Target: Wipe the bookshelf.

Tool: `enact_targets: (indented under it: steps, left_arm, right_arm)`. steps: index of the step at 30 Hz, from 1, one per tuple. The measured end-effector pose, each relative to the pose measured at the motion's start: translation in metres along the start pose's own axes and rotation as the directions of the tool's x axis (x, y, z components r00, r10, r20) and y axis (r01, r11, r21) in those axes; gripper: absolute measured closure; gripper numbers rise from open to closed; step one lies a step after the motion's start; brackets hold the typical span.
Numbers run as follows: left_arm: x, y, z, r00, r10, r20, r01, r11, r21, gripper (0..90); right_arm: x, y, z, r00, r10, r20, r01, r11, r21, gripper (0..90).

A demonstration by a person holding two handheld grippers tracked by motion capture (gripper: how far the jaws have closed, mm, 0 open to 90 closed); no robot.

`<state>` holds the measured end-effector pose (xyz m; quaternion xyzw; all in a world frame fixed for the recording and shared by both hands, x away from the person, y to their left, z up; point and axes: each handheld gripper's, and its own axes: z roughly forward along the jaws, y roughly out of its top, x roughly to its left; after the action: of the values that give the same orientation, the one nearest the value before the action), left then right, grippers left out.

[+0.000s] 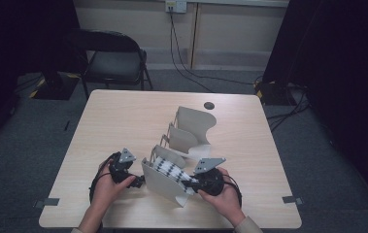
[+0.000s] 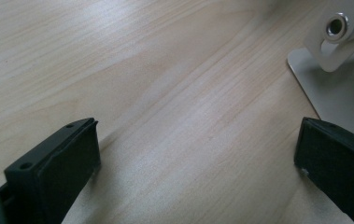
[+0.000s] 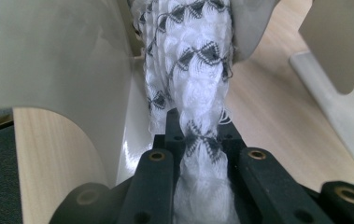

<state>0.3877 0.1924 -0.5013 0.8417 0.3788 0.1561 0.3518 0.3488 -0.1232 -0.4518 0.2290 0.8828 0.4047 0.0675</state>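
Between two upright dividers of the pale rack (image 1: 164,187), near the front edge of the surface (image 1: 123,116), a folded white cloth with a black pattern (image 1: 172,171) is held slanting, one end pinched and the rest lying down into the slot. In the right gripper view the cloth (image 3: 198,93) is seen bunched between the right gripper (image 3: 200,140), whose jaws are closed tight on the fabric so that the folds are squeezed into a narrow rope; this firm pinch is judged to keep the layers together while the cloth is fed into or drawn along the slot. The curved divider wall (image 3: 48,60) stands just beside the cloth on one side and guides it. In the high view the right gripper (image 1: 194,183) is placed at the near right end of the rack, level with the slot. The left gripper (image 1: 139,180) is rested at the rack's left end, apparently to steady it; in its own view the jaws are spread wide over bare wood (image 2: 165,93) with nothing between them, and the rack's base plate (image 2: 343,93) is seen near one jaw.
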Motion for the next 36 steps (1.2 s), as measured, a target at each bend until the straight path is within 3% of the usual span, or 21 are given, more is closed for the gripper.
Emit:
enact_targets:
  steps: [6, 16, 23, 36]
  left_arm:
    - [0.000, 0.000, 0.000, 1.0000, -0.005, 0.000, 0.005, 1.0000, -0.003, 0.0]
    - [0.000, 0.000, 0.000, 1.0000, 0.000, 0.002, 0.000, 1.0000, -0.002, 0.0]
    - [0.000, 0.000, 0.000, 1.0000, -0.002, 0.001, 0.002, 1.0000, -0.003, 0.0]
    - [0.000, 0.000, 0.000, 1.0000, 0.000, -0.001, 0.000, 1.0000, -0.002, 0.0]
  right_arm:
    - [-0.002, -0.014, 0.012, 0.9991, 0.036, -0.021, -0.036, 0.999, 0.014, 80.6]
    - [0.006, -0.022, 0.018, 0.9995, 0.013, -0.029, -0.012, 0.999, 0.046, 80.5]
    - [0.011, -0.010, 0.001, 0.9993, -0.029, -0.023, 0.029, 0.999, 0.027, 80.6]
    - [0.018, 0.029, -0.037, 0.9973, -0.071, -0.021, 0.068, 0.991, -0.114, 80.6]
